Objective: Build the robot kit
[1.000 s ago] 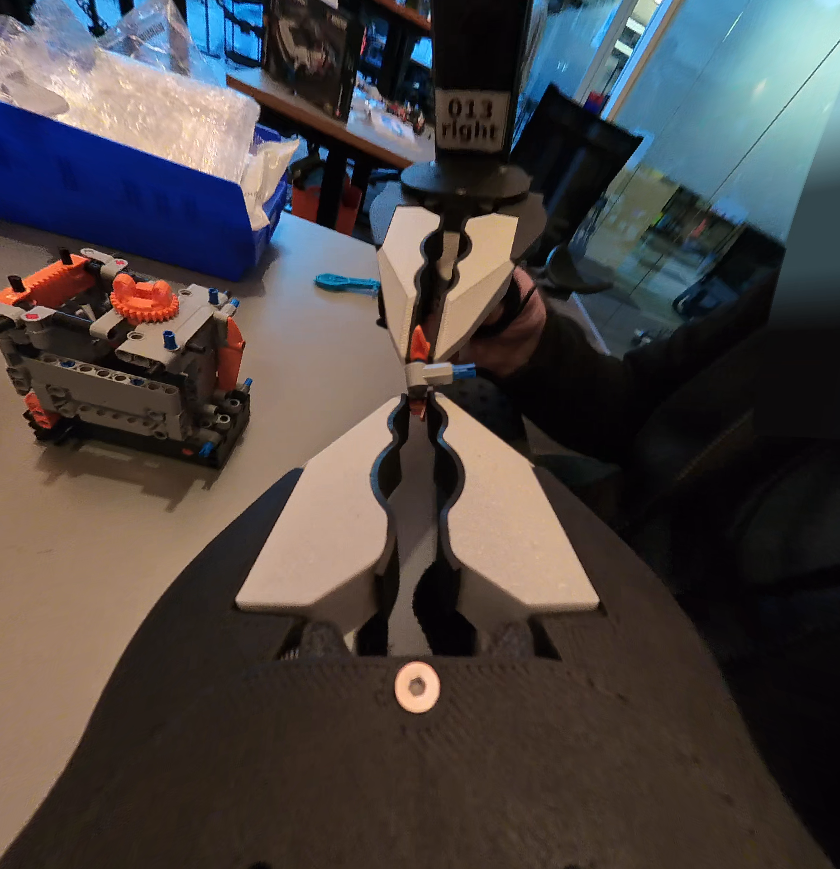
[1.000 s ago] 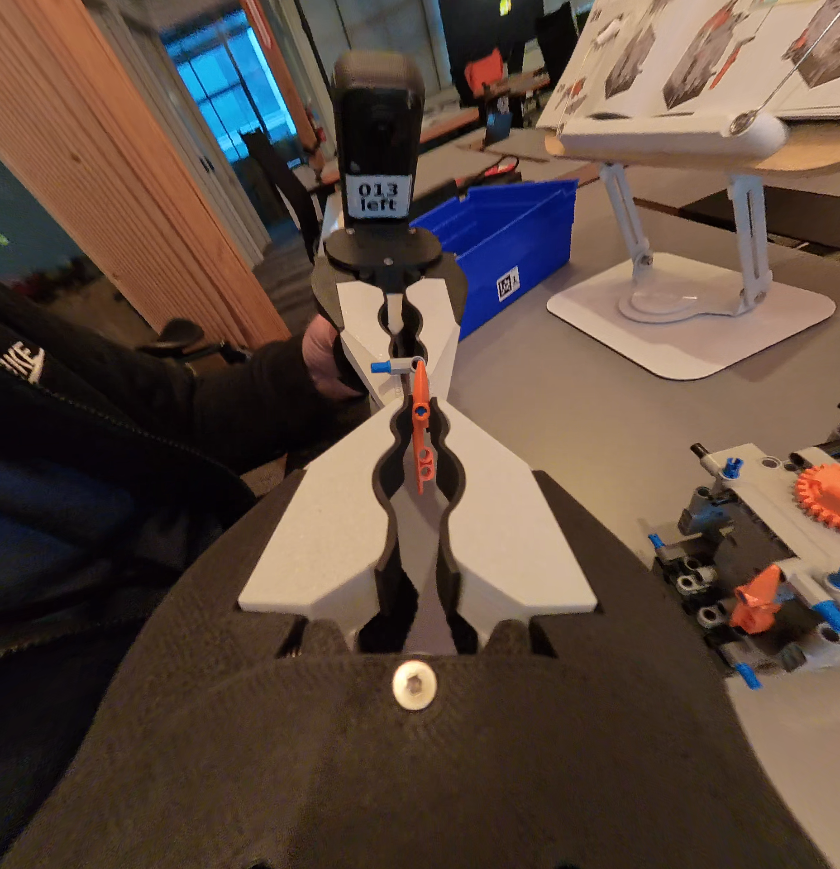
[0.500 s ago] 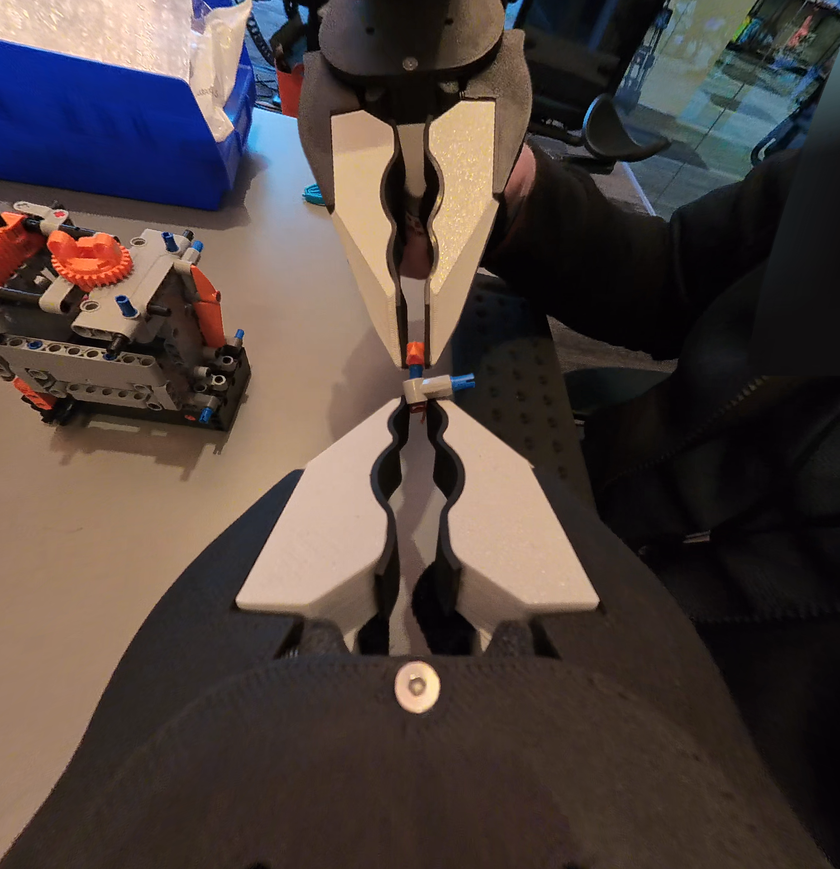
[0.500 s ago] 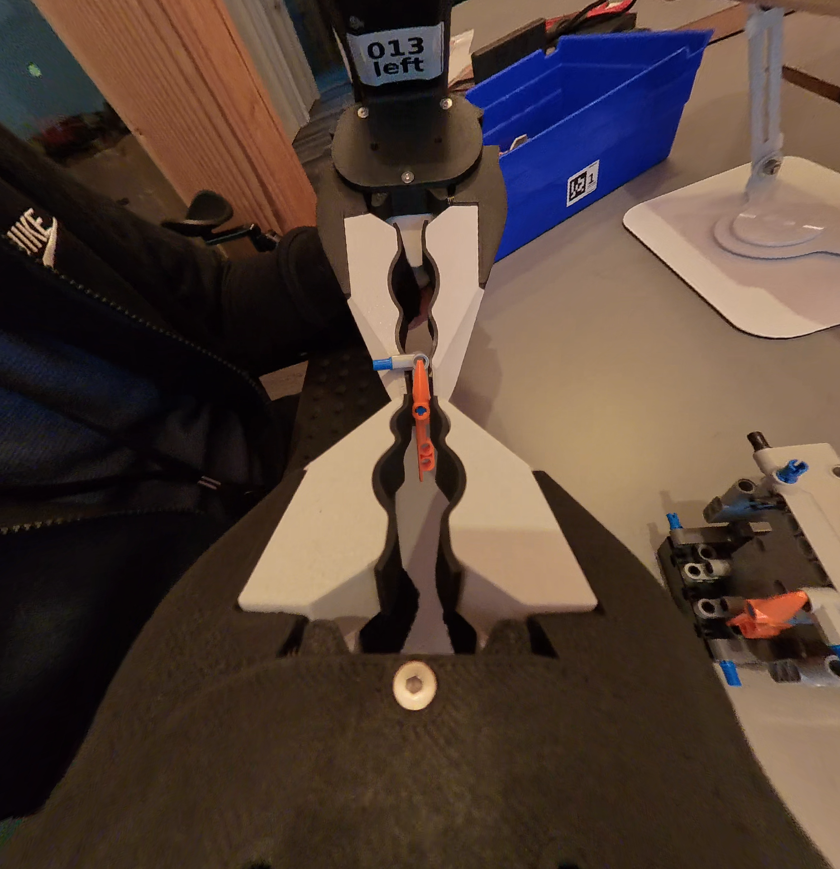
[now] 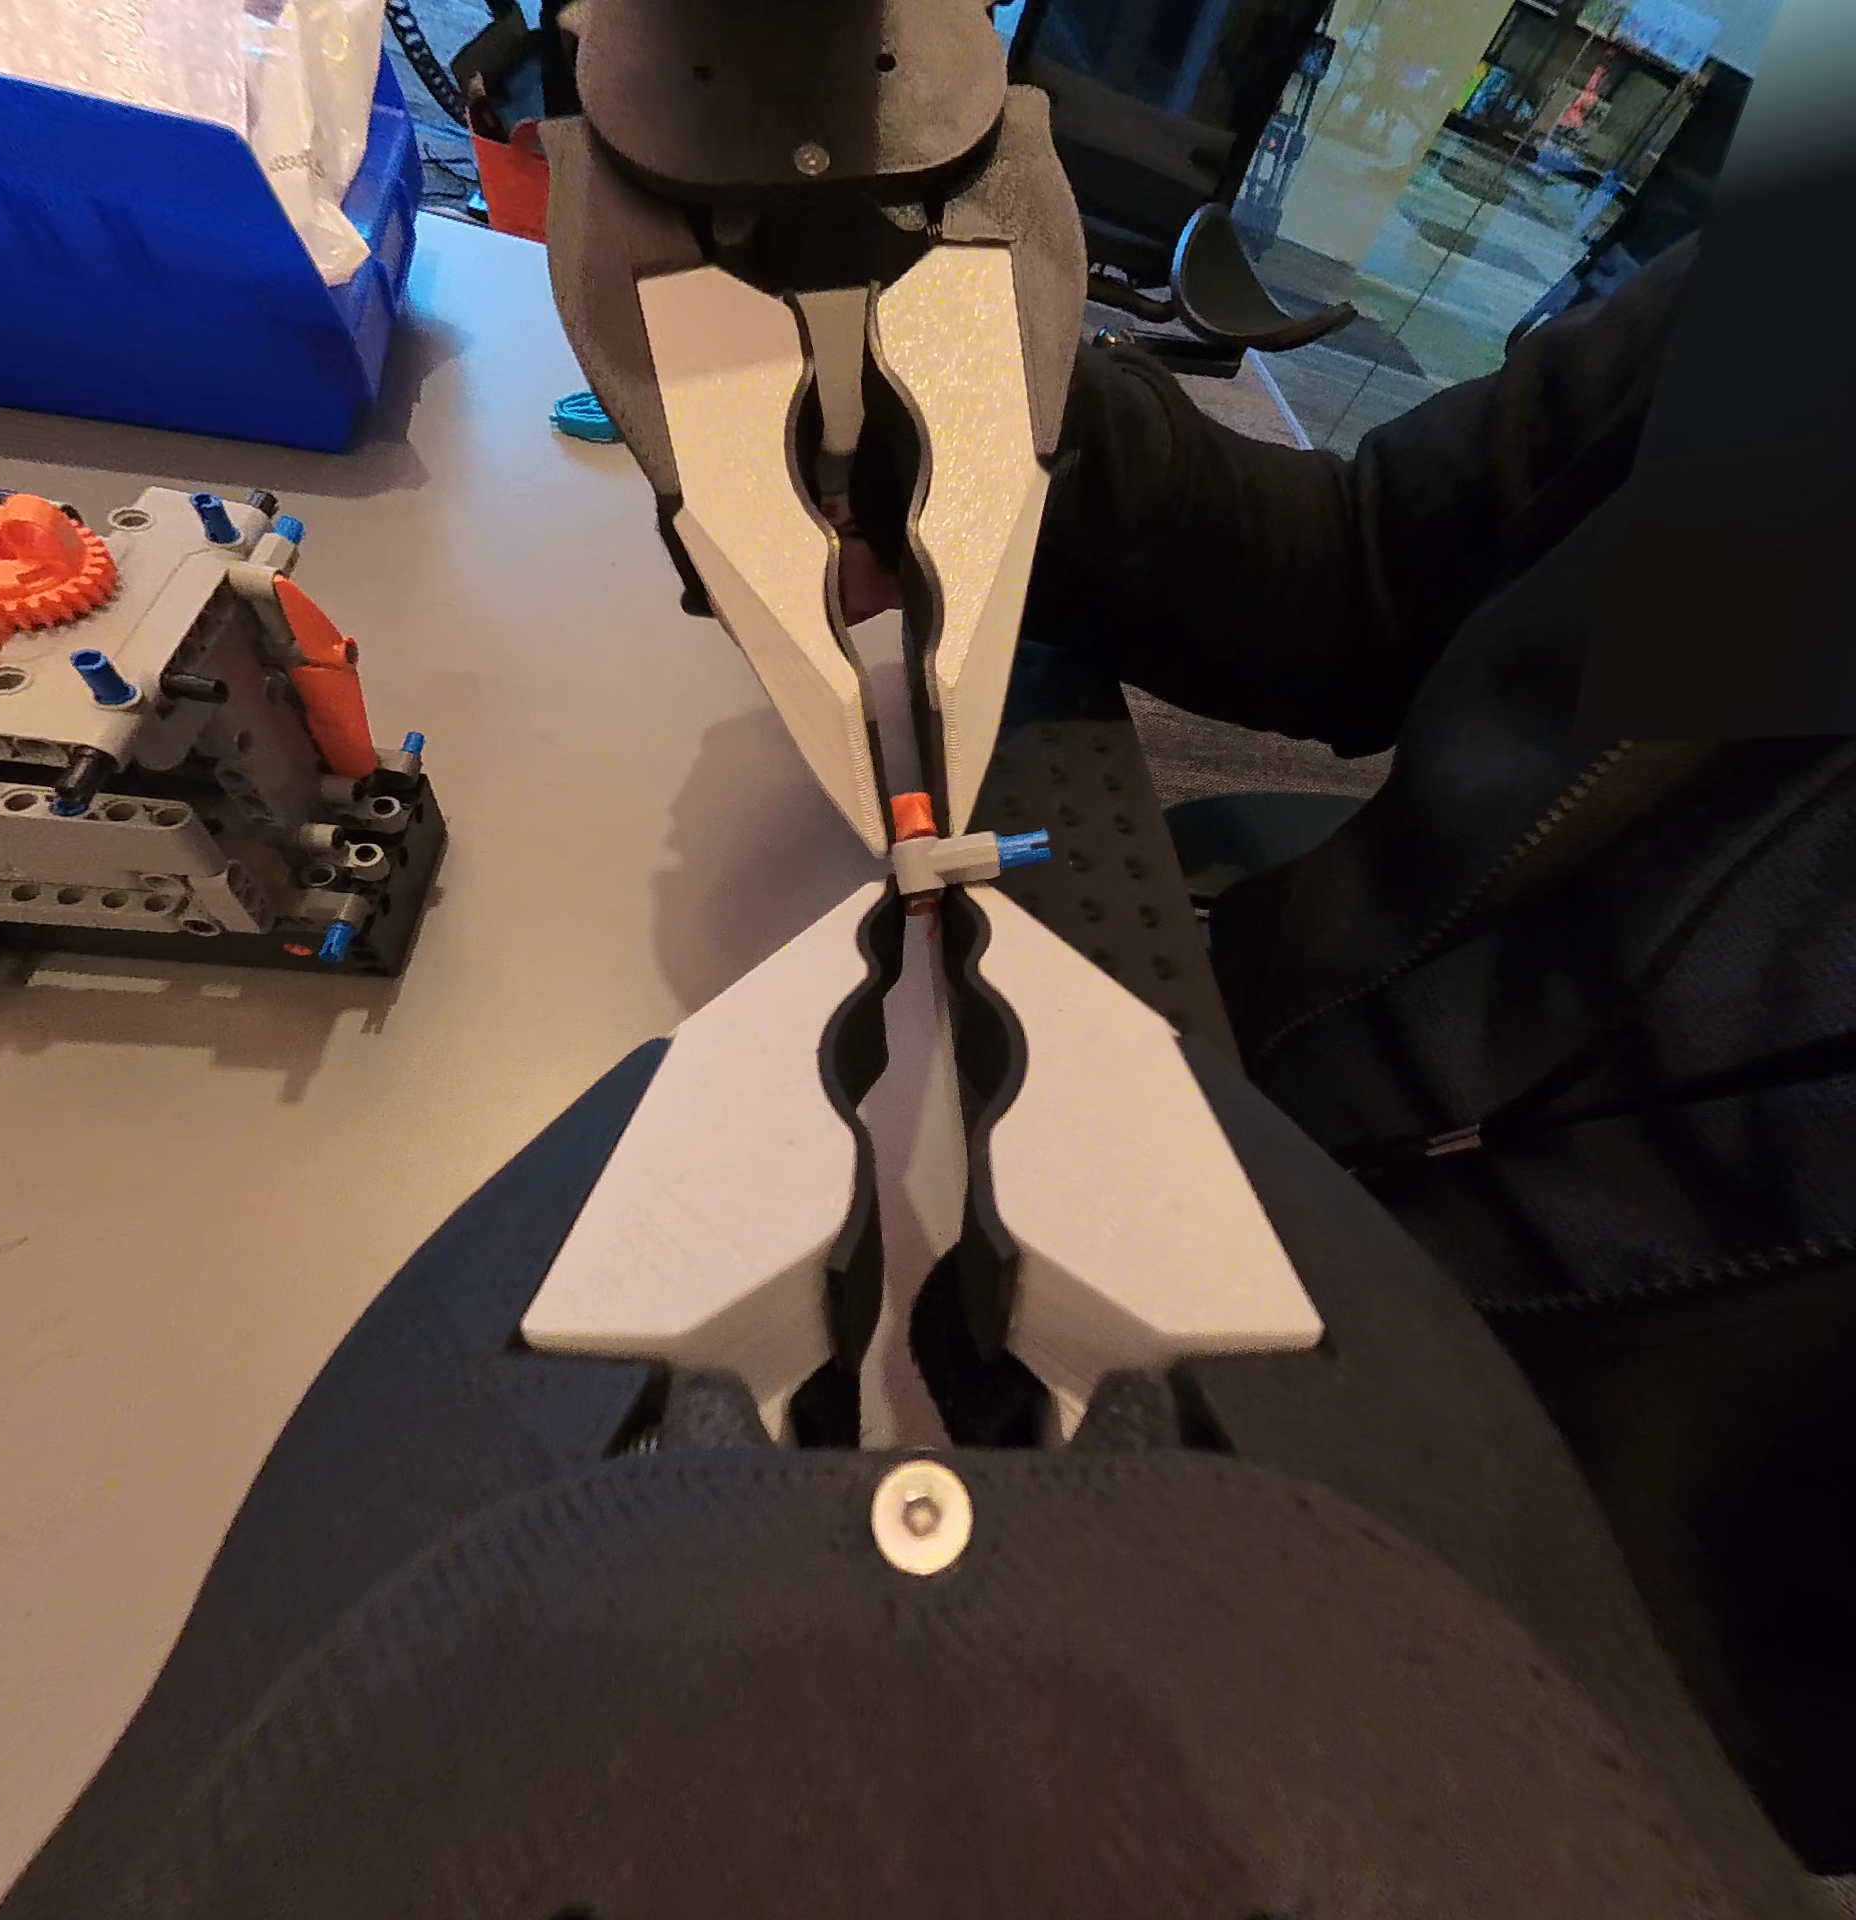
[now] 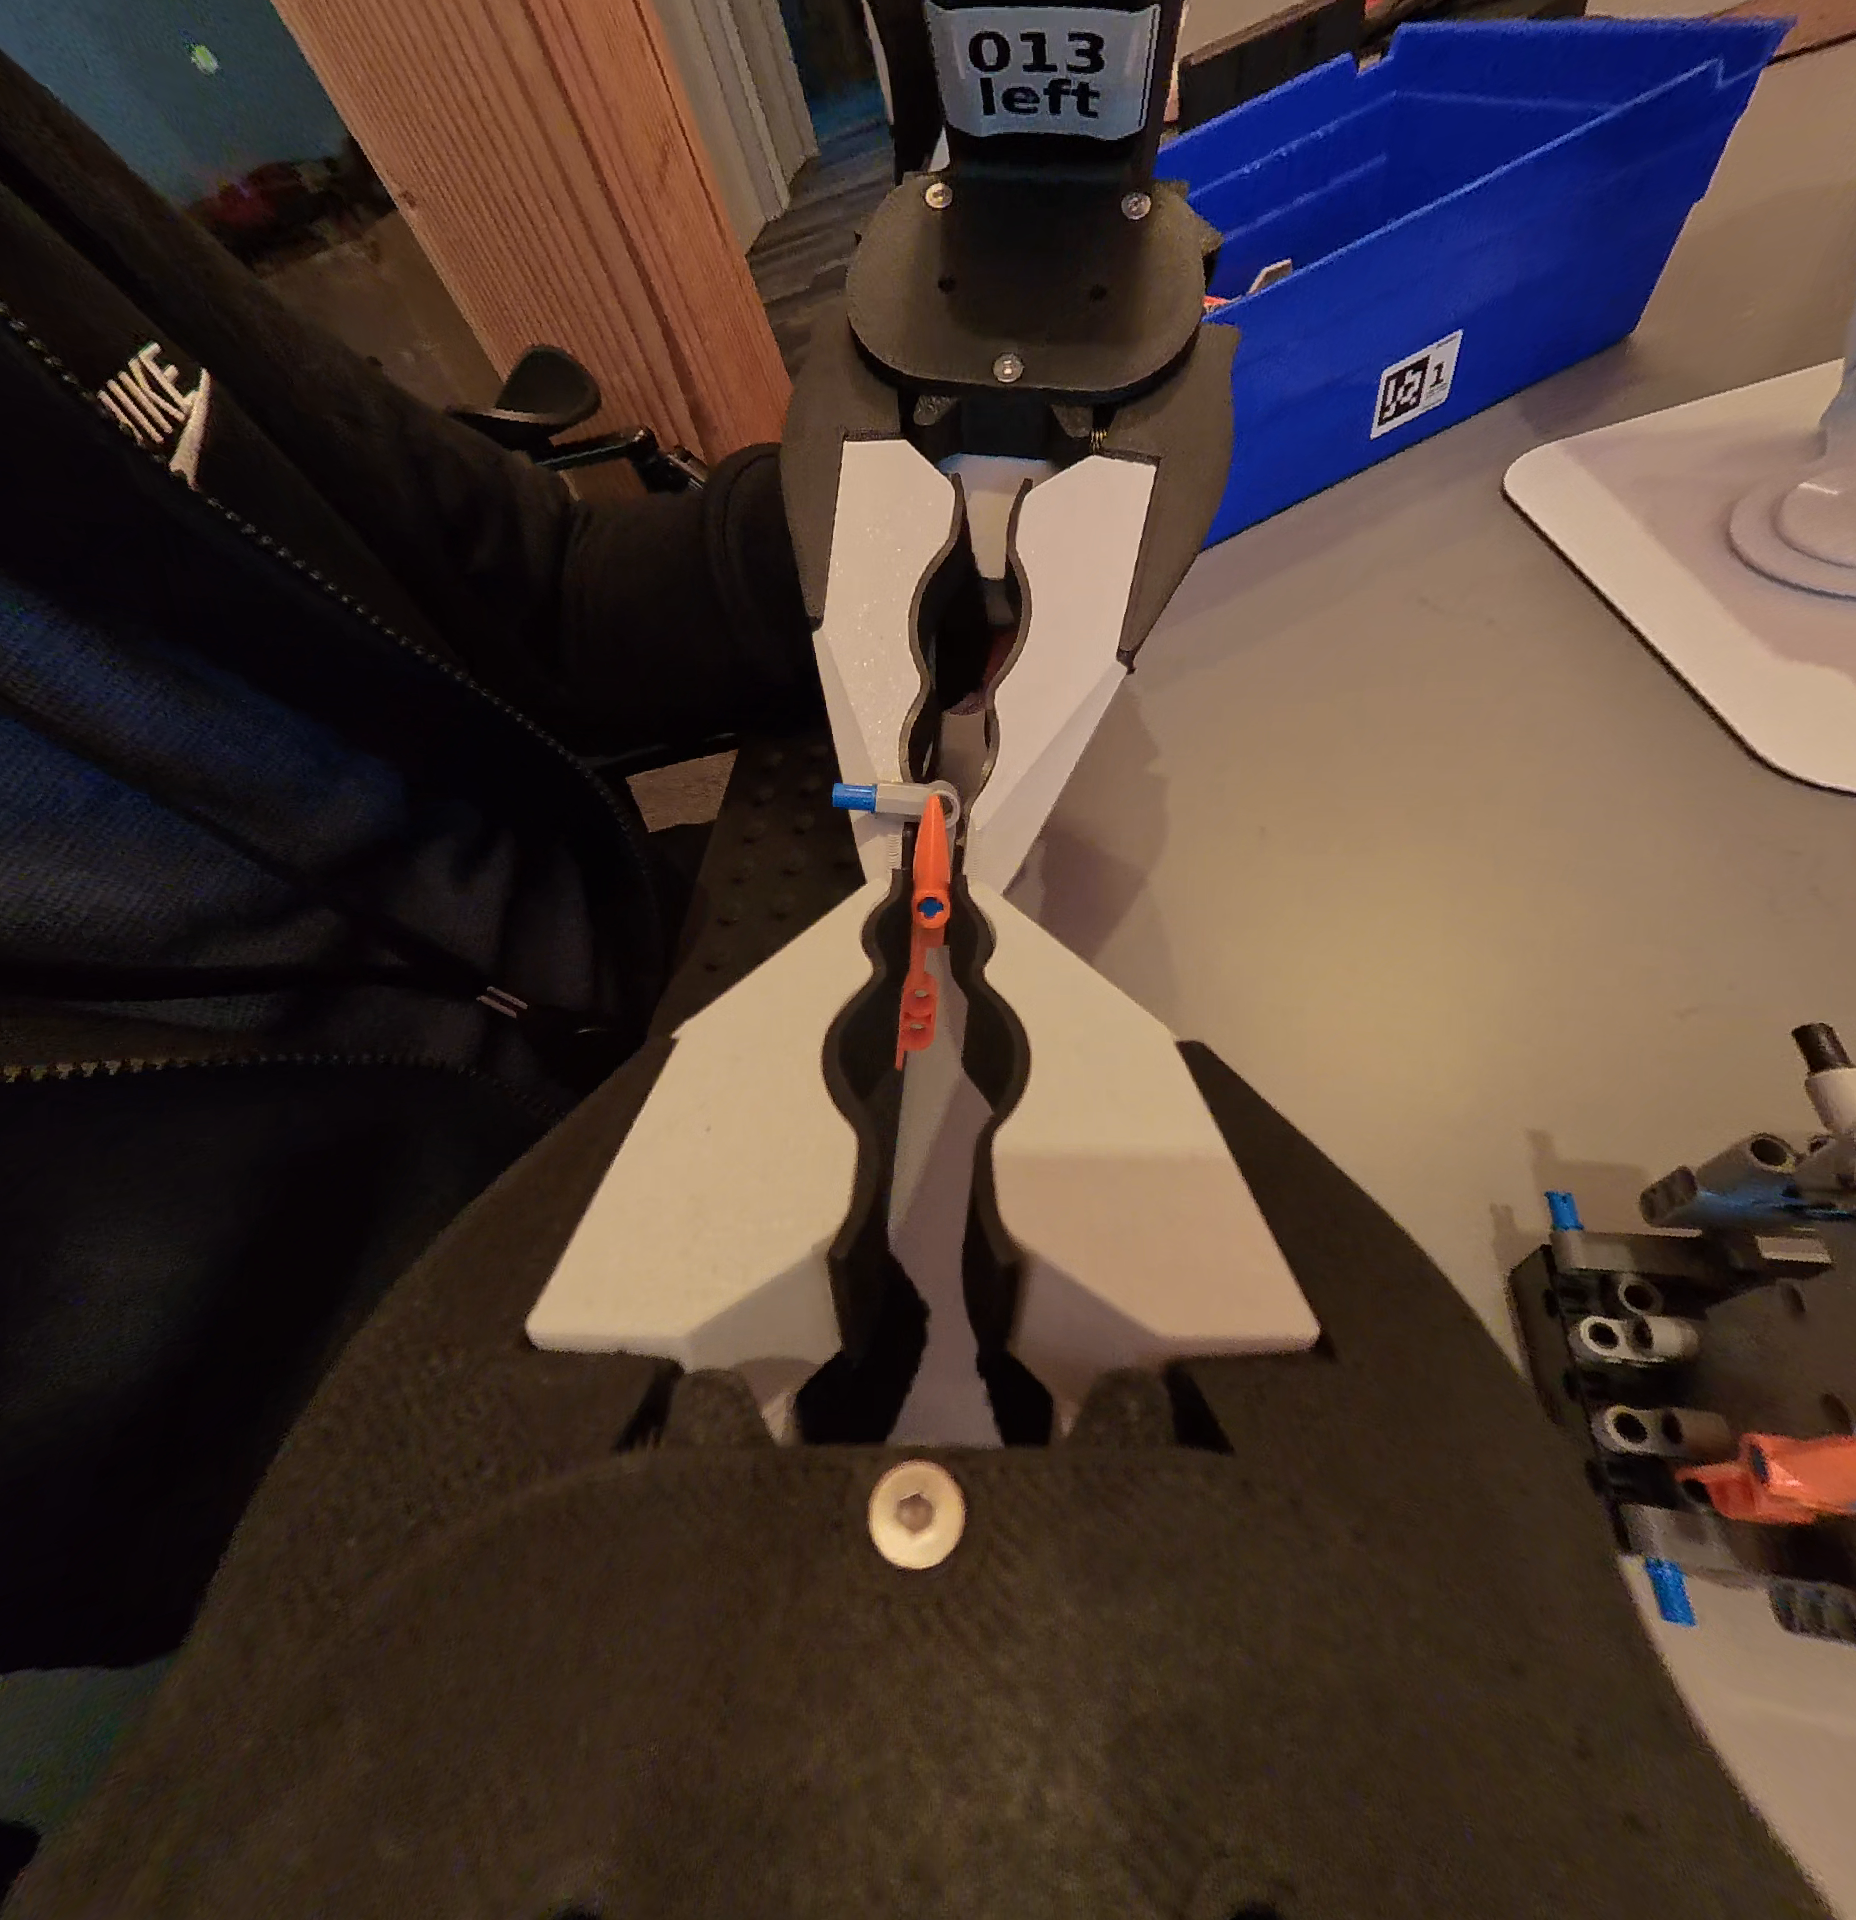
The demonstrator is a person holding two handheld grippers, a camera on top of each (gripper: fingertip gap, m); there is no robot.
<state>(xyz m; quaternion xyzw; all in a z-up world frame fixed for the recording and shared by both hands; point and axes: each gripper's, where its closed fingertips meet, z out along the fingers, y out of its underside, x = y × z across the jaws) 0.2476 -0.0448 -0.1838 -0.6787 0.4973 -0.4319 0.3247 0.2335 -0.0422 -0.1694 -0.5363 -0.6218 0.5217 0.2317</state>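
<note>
My left tool [image 5: 919, 902] clamps a grey connector [image 5: 939, 860]; my right tool [image 6: 929, 902] clamps an orange piece [image 6: 929, 883]. A brick model [image 5: 176, 769] and blue bin [image 5: 165, 260] sit left on the grey bench [image 5: 228, 1143].

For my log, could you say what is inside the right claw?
The right claw clamps a thin orange piece, tip at a grey connector; its pinched faces are hidden.

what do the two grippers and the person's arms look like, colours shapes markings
Both the left gripper and the right gripper have a textured black body with a silver screw and two pale grey, wedge-shaped fingers lined with wavy black inner edges. The left one carries a white label on its black stem. The arms wear dark sleeves of a zipped jacket.
</note>
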